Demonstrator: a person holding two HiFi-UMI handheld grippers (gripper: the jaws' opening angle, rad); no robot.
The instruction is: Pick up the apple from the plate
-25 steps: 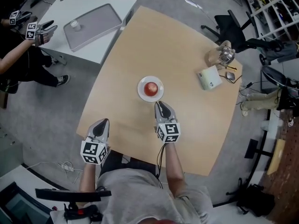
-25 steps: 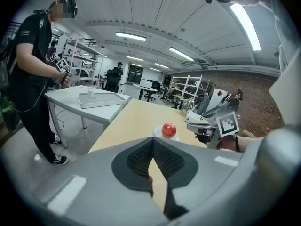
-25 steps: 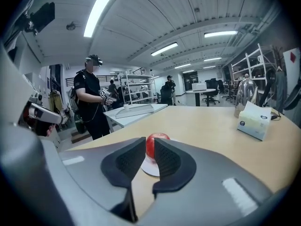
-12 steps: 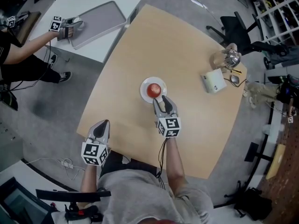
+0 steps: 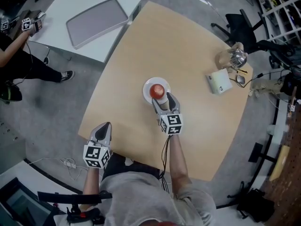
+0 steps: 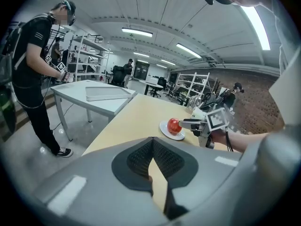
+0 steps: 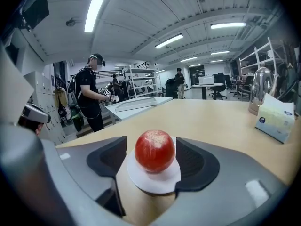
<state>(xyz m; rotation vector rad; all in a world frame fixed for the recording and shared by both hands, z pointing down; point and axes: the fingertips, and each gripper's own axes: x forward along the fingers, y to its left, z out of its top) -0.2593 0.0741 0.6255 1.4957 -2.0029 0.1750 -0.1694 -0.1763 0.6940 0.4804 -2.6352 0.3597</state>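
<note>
A red apple (image 5: 156, 90) sits on a small white plate (image 5: 146, 90) in the middle of the wooden table (image 5: 188, 41). My right gripper (image 5: 164, 98) reaches over the plate's near rim. Its jaws are opening, and the apple (image 7: 154, 150) stands between the two dark pads (image 7: 111, 158) with a gap on each side. The plate (image 7: 153, 181) lies under the jaws. My left gripper (image 5: 104, 128) hangs at the table's near left edge, shut and holding nothing. From the left gripper (image 6: 153, 160) view, the apple (image 6: 174, 125) and the right gripper (image 6: 189, 123) show far ahead.
A tissue box (image 5: 219, 82) and a glass jug (image 5: 229, 58) stand at the table's right side. A white side table with a grey tray (image 5: 96, 15) is at the upper left, with a person (image 5: 14, 55) beside it. A black office chair (image 5: 240, 27) stands beyond the table.
My right gripper has moved forward to the plate and its jaws have spread around the apple. The left gripper has stayed put. The person at the left has drawn the hand off the tray.
</note>
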